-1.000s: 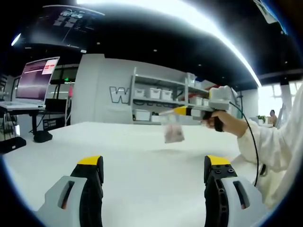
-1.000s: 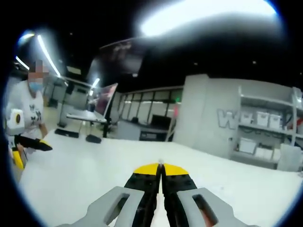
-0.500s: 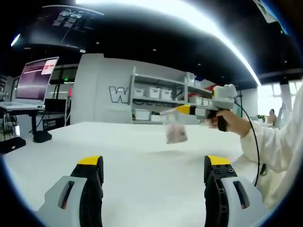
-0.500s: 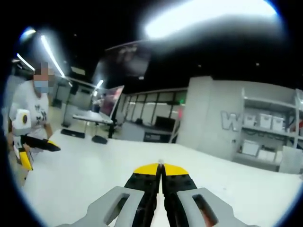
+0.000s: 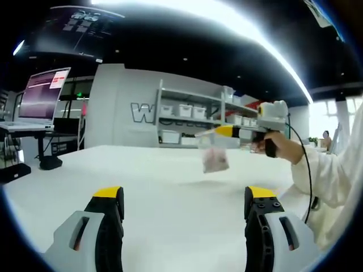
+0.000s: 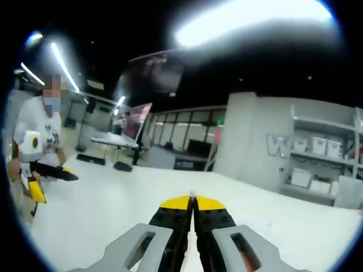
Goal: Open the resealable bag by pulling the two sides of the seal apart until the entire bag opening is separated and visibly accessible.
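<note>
Bag point(image 5: 214, 158) drifted right, right gripper point(image 6: 193, 199) pinching it

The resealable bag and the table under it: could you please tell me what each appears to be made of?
The resealable bag, hanging from the shut right gripper, looks like thin clear plastic film: the shelving behind shows faintly through it, and pinkish contents are visible inside. The table has a smooth, matte white top, possibly laminate or painted board; the exact material cannot be told.
</note>
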